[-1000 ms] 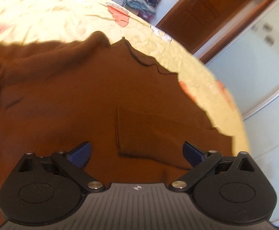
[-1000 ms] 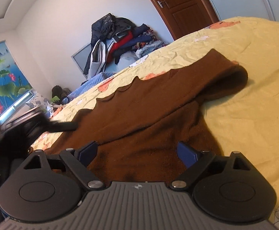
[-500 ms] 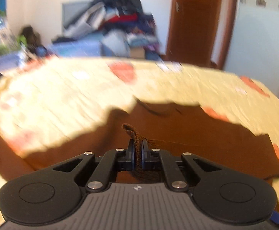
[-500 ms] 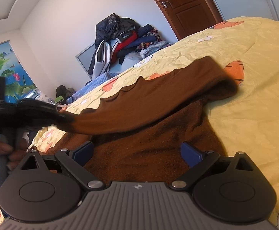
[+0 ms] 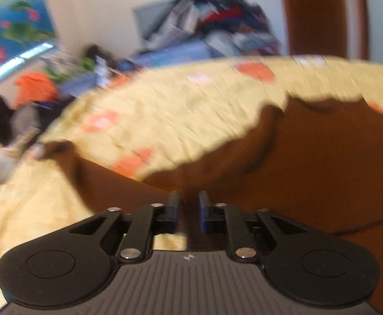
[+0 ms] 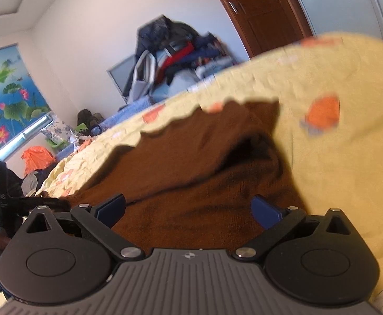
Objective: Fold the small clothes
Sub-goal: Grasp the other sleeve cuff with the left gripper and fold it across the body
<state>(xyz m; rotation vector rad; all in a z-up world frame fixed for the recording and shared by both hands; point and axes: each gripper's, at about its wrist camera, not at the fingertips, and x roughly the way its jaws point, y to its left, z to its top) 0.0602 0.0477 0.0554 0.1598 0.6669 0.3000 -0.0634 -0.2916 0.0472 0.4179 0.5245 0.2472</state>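
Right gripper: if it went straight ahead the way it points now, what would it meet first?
Probably the brown garment: the open right gripper has it bunched directly ahead, though depth is unclear.

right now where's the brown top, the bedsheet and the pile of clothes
brown top [image 6: 191, 157]: right wrist view, on its folded-over upper layer
bedsheet [image 6: 349, 170]: right wrist view, on bare yellow fabric right of the top
pile of clothes [image 6: 175, 50]: right wrist view, on the heap's middle
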